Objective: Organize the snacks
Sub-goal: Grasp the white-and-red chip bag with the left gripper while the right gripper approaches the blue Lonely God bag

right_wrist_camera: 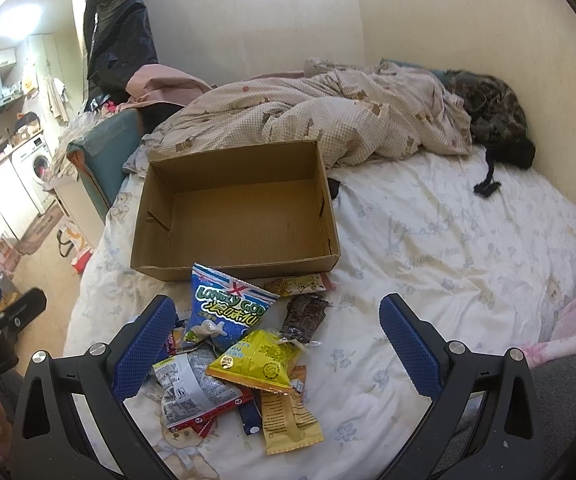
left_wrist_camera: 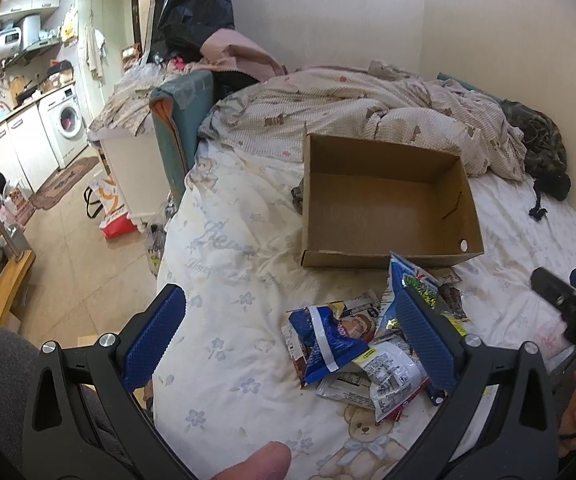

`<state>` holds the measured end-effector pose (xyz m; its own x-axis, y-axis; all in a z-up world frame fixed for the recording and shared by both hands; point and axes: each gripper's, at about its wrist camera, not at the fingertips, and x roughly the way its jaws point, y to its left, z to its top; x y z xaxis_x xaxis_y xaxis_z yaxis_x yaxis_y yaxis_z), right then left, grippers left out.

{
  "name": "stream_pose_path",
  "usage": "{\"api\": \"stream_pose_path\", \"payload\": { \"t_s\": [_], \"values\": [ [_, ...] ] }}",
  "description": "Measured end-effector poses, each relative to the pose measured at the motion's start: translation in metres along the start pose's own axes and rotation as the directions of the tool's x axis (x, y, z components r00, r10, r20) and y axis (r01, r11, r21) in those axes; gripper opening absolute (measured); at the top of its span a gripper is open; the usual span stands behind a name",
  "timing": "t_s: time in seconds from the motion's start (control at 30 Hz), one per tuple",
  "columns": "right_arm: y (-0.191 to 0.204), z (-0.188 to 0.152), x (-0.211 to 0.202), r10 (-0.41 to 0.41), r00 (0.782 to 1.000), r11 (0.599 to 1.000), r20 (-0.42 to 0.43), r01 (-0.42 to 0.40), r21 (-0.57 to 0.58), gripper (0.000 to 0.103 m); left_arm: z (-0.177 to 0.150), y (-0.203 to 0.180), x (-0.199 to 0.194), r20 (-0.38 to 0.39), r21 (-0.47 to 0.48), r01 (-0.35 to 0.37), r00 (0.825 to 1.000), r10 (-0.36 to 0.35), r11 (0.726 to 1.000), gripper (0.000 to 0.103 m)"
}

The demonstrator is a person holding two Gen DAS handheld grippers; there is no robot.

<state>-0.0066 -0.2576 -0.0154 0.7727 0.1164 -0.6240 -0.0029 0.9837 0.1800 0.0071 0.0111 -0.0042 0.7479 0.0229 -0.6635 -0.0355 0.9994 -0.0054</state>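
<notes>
"LONELY GOD" could be read on a blue snack bag [right_wrist_camera: 229,308], which lay in a heap of snack packets [right_wrist_camera: 243,364] on the bed sheet [right_wrist_camera: 448,248], just in front of the cardboard box [right_wrist_camera: 191,270]. A yellow packet [right_wrist_camera: 257,362] and a dark packet [right_wrist_camera: 304,316] were seen in the same heap, beside that bag. Script on the sheet was too faint to be read. The box was found open, with nothing visible inside. A rumpled quilt [right_wrist_camera: 308,120] was bunched behind the box. The left gripper [left_wrist_camera: 288,344] and the right gripper [right_wrist_camera: 277,350] were both held near the heap, fingers spread wide, nothing gripped.
</notes>
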Motion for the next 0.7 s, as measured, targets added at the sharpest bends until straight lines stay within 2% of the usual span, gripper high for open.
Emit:
{"api": "stream_pose_path", "payload": {
  "t_s": [0.1,0.17,0.4,0.5,0.57,0.7],
  "values": [
    [-0.014,0.009,0.01,0.013,0.998,0.999,-0.055,-0.011,0.033,0.103,0.002,0.001,0.012,-0.067,-0.01,0.011,0.998,-0.012,1.0,0.103],
    [-0.022,0.014,0.02,0.015,0.995,0.999,-0.1,-0.011,0.046,0.103,0.003,-0.001,0.023,-0.143,-0.025,0.037,0.989,-0.041,0.999,0.103],
    [-0.049,0.017,0.069,0.077,0.956,0.989,-0.282,-0.037,0.145,0.103,0.01,-0.018,0.053,-0.28,-0.004,0.045,0.959,-0.044,0.999,0.103],
    [-0.061,0.006,0.087,0.137,0.932,0.967,-0.335,-0.053,0.249,0.103,0.01,-0.022,0.068,-0.358,-0.026,0.054,0.932,-0.06,0.998,0.103],
    [-0.067,0.001,0.095,0.149,0.92,0.953,-0.362,-0.036,0.301,0.103,0.009,-0.024,0.078,-0.403,-0.053,0.057,0.912,-0.074,0.997,0.103],
    [-0.068,-0.003,0.101,0.137,0.912,0.954,-0.386,-0.017,0.298,0.103,-0.005,-0.028,0.102,-0.499,-0.131,0.04,0.861,-0.101,0.991,0.103]
  ]
}}
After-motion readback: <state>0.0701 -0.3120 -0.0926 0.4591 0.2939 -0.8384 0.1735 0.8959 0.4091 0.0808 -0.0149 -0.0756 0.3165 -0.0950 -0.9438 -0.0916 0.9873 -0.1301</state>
